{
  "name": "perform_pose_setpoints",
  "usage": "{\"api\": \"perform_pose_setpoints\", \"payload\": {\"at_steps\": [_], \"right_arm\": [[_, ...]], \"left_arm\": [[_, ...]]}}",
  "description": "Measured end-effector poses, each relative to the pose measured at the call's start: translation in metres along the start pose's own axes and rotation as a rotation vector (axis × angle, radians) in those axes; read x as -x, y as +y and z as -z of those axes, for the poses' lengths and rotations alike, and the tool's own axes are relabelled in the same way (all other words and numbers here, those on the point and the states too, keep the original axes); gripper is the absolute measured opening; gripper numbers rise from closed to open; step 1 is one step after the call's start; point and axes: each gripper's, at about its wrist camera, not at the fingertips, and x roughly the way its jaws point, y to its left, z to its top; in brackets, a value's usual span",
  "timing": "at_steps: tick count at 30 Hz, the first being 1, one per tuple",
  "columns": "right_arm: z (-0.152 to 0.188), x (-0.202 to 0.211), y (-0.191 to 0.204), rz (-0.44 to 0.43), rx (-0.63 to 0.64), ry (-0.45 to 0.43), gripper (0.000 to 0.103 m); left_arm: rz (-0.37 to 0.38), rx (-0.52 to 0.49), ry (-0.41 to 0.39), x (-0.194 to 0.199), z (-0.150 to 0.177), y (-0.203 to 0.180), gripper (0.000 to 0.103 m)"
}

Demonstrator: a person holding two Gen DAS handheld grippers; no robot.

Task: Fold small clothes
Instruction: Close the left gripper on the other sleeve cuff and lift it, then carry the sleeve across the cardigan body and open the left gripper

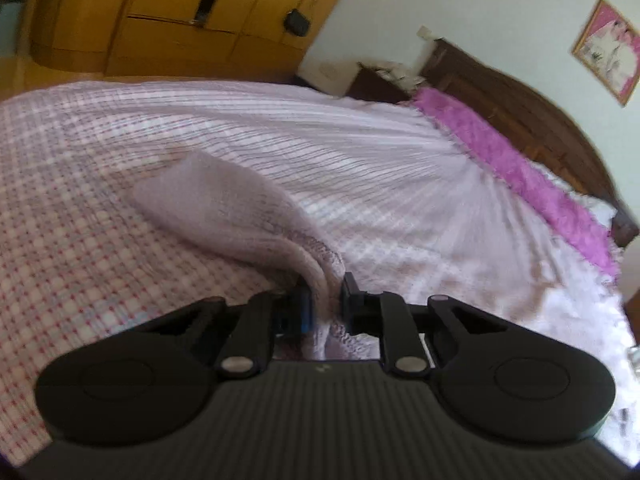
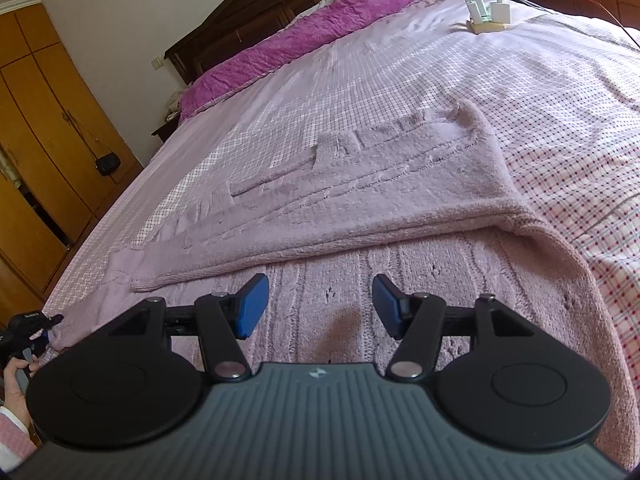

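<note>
Sweater (image 2: 360,184) edge seemingly pinched by left gripper (image 1: 326,300).

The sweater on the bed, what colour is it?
Pale lilac-pink cable knit sweater, clearest in the right wrist view.

Checked bedspread (image 2: 560,128), magenta blanket (image 2: 304,36), wooden wardrobe (image 1: 168,12)

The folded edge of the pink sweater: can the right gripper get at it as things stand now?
Probably yes. The right gripper is open over the pink sweater, the folded edge lies just ahead of its fingers, and nothing lies between.
</note>
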Motion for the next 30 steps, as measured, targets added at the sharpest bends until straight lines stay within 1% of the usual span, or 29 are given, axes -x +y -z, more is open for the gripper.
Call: {"api": "perform_pose_setpoints", "payload": {"at_steps": [3, 6, 10, 14, 18, 27, 30], "right_arm": [[0.000, 0.000, 0.000, -0.002, -0.003, -0.002, 0.065], [0.001, 0.000, -0.001, -0.007, -0.010, -0.004, 0.065], [0.002, 0.001, -0.002, -0.014, -0.012, -0.006, 0.065], [0.002, 0.006, -0.006, -0.014, -0.020, -0.017, 0.065], [0.002, 0.010, -0.012, -0.012, -0.037, -0.025, 0.065], [0.004, 0.014, -0.031, -0.014, -0.079, -0.034, 0.065], [0.004, 0.014, -0.036, -0.020, -0.095, -0.034, 0.065]], "left_arm": [[0.082, -0.011, -0.025, 0.019, -0.001, -0.014, 0.016], [0.176, -0.011, -0.042, 0.039, -0.004, -0.037, 0.015], [0.257, -0.038, -0.060, 0.062, -0.007, -0.077, 0.015], [0.297, -0.082, -0.067, 0.080, -0.004, -0.117, 0.015], [0.347, -0.088, -0.080, 0.092, -0.002, -0.155, 0.015], [0.488, -0.103, -0.135, 0.129, 0.003, -0.218, 0.015], [0.534, -0.121, -0.121, 0.134, 0.008, -0.242, 0.015]]}}
